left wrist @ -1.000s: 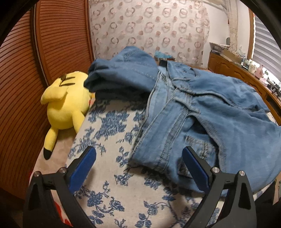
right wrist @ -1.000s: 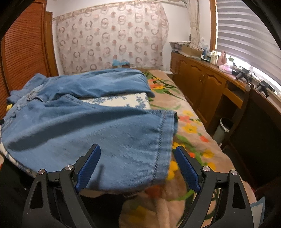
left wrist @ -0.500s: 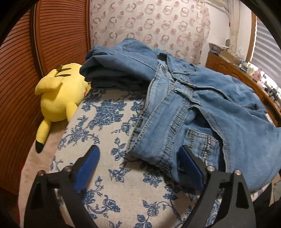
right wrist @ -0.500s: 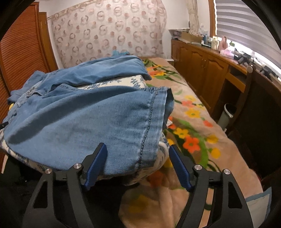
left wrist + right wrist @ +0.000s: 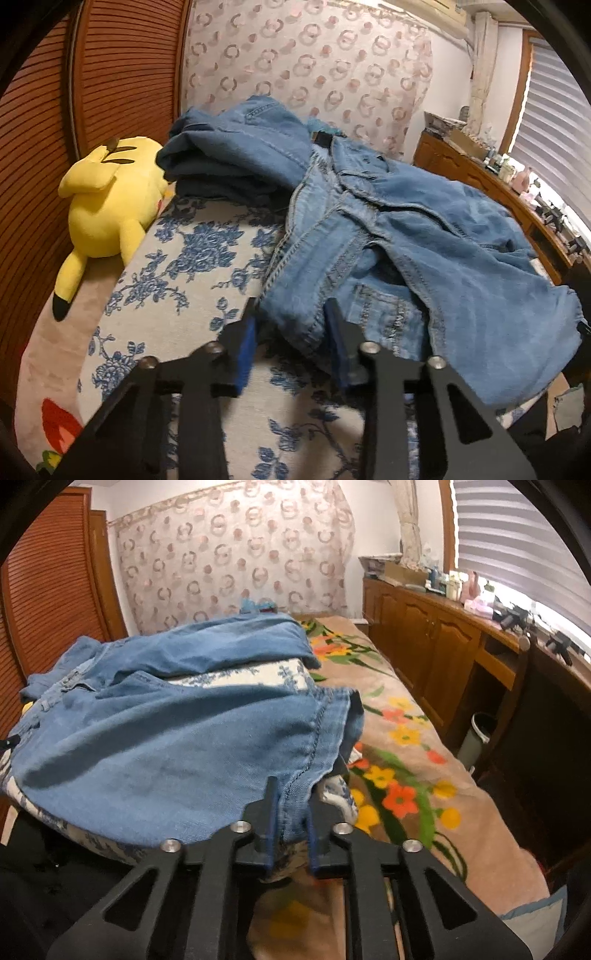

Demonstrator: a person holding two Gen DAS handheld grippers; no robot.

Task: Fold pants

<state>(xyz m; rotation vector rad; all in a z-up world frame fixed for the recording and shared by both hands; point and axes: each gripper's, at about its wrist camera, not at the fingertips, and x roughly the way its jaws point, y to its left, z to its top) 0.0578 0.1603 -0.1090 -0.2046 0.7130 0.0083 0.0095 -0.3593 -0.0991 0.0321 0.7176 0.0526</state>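
Left gripper [image 5: 291, 332] closing on jeans [image 5: 424, 236] waistband, right gripper [image 5: 290, 821] clamped on their hem; yellow plush toy [image 5: 107, 206] lies beside on bed [image 5: 406, 746].

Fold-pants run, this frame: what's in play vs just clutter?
In play:
- jeans
- left gripper, closing on the waistband corner
- right gripper, shut on the leg hem

Clutter:
- yellow plush
- floral blanket
- bin
- cabinet
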